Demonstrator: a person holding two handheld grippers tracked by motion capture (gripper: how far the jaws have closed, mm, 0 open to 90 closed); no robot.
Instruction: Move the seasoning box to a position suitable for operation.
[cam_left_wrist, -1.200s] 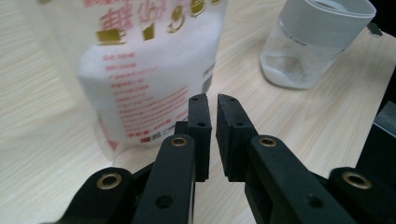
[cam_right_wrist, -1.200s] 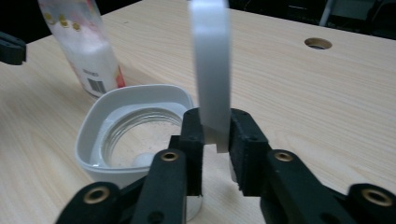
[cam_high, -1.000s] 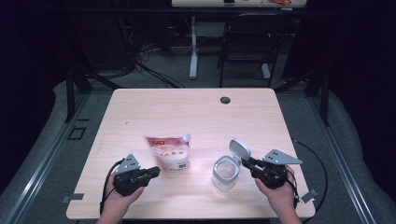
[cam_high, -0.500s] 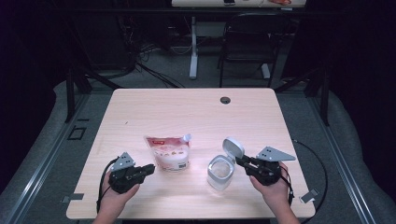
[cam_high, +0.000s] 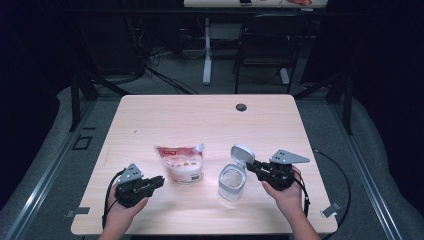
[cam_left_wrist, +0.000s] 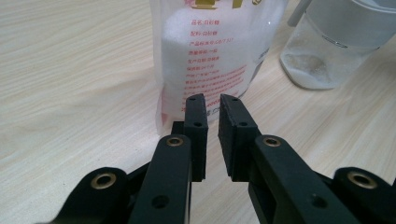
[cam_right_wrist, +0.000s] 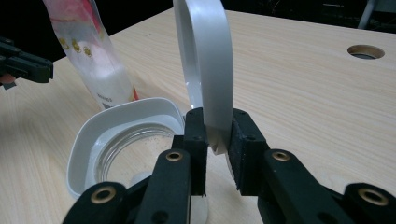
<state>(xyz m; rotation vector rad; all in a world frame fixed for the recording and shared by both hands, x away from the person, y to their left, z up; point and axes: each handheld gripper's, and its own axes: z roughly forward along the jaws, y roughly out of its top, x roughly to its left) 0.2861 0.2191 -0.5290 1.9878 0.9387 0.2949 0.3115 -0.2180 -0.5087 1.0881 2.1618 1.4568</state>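
Note:
A clear pouch (cam_high: 181, 162) of white powder with red print stands at the table's front middle. My left gripper (cam_high: 159, 180) points at its base from the left. In the left gripper view the jaws (cam_left_wrist: 211, 105) stand a narrow gap apart, having just opened a little, with nothing between them and the pouch (cam_left_wrist: 215, 56) just beyond their tips. To the right stands a clear jar (cam_high: 231, 182) with a white collar. My right gripper (cam_high: 251, 165) is shut on the lower edge of its white lid (cam_right_wrist: 205, 60), which stands upright beside the open rim (cam_right_wrist: 93, 135).
The light wooden table (cam_high: 200, 120) has a round cable hole (cam_high: 241, 107) at the back. Its front edge lies close under both hands. Dark floor, cables and chair legs lie beyond the far edge.
My right gripper has moved left with the lid, and the jar has shifted left with it, nearer the pouch. The left hand has crept slightly toward the pouch.

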